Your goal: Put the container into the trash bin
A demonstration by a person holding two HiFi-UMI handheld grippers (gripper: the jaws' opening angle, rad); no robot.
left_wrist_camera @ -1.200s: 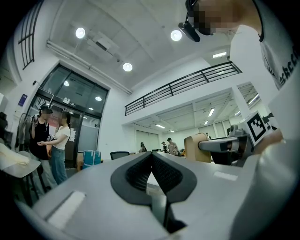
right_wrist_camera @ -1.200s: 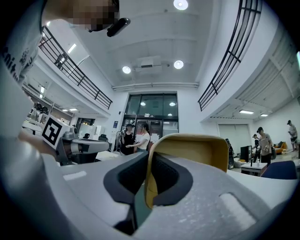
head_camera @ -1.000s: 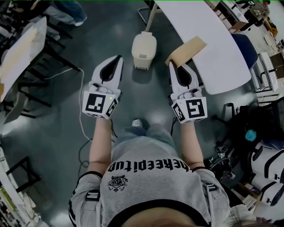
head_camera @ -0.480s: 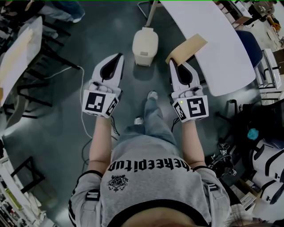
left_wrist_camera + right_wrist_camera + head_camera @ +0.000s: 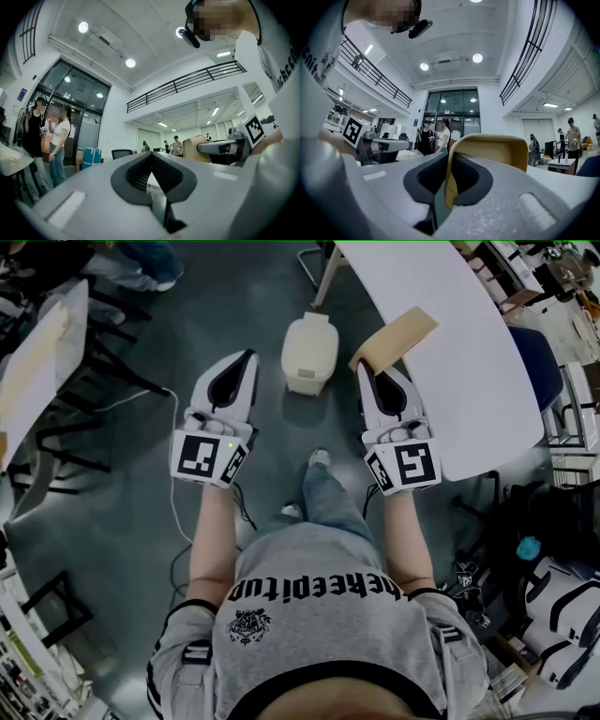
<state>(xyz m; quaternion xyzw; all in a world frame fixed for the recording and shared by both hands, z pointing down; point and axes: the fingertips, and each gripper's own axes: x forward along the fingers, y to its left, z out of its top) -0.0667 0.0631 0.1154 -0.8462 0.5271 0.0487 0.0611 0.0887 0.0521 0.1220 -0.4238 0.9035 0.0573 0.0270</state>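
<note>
**You have stepped closer to the bin, but the container is not yet over it**

Compared with a second ago, you have taken a step. Your shoe [image 5: 319, 458] now stands forward on the dark grey floor [image 5: 141, 521]. The cream plastic trash bin [image 5: 309, 351] lies a little nearer, ahead of you and between your two claws. The long white counter [image 5: 469, 343] at your right has also slid back in the head view.

The grip itself has not changed. Your right claw [image 5: 364, 369] is clamped on one wall of the tan paper container [image 5: 398, 341]. The container sticks out past the claw tips, in the air, by the counter edge and to the right of the bin. Your left claw [image 5: 249, 360] is closed, its pads together with nothing between them.

For the task this means, in my judgement, that the carrying is nearly finished and only the drop remains. The lid of the bin seems to be down. You will probably need to open it first, then bring the container leftward above the opening before you release.
</note>
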